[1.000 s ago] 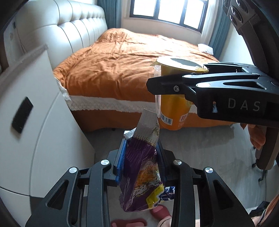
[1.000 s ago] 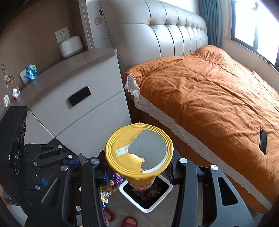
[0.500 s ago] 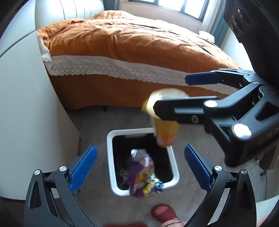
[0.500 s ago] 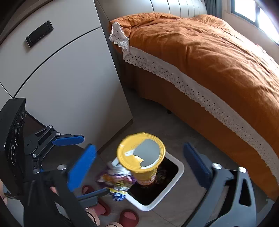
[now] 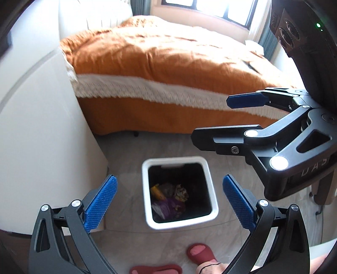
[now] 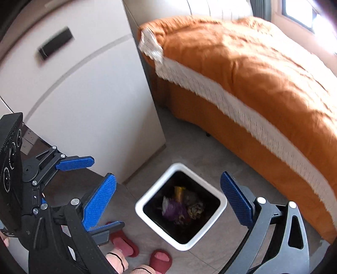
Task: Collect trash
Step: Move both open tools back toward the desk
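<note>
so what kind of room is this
Most likely a bedroom in a home: a bed with an orange cover and padded headboard, a white bedside cabinet, and a small white trash bin on the tiled floor beside it.

1. The left hand-held gripper (image 5: 169,202) has black angular frames with cut-outs, silver rivets and blue textured pads (image 5: 101,199).
2. The right hand-held gripper (image 6: 168,200) is built alike; its body bears pale lettering and a cross-head screw.
3. The person wears red open-toe slippers (image 6: 160,260) and thin black anklets.
</note>
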Action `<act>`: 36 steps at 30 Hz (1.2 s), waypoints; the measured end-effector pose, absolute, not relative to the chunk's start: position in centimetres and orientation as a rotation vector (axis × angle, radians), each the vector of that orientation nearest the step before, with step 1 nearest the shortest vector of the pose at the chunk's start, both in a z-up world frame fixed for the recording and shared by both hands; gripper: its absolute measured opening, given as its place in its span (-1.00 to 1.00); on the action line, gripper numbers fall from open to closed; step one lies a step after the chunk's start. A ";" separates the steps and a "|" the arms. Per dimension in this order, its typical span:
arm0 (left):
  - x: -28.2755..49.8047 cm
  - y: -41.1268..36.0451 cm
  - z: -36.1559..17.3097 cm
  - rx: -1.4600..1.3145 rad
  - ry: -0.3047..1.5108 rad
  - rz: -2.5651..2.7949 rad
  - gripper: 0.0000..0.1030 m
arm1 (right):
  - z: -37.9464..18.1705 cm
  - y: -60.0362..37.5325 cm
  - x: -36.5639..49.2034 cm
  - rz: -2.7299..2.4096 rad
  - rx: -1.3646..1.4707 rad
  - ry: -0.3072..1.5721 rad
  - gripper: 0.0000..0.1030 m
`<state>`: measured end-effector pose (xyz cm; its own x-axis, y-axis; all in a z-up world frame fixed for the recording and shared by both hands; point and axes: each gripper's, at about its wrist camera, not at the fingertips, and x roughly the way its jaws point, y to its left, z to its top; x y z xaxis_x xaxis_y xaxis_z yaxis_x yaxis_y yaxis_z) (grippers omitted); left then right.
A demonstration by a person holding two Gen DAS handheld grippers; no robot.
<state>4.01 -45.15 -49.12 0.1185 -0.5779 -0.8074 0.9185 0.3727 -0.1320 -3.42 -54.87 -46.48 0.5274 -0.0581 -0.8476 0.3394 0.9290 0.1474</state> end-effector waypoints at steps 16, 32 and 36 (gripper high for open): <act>6.0 -39.5 -29.8 0.291 0.729 -0.984 0.91 | -27.9 -51.8 -1.4 -0.178 0.232 0.775 0.91; 10.1 -27.6 -15.1 0.135 0.580 -0.651 0.91 | -13.6 -43.9 5.9 0.077 0.135 0.528 0.91; 11.3 -24.5 -13.5 0.113 0.541 -0.562 0.91 | -12.1 -41.5 8.2 0.150 0.094 0.495 0.91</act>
<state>11.31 -24.54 -13.53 0.7109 -0.4770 -0.5168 0.5350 0.8438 -0.0429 8.17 -41.52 -12.06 0.8695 0.1657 -0.4653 -0.1202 0.9847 0.1260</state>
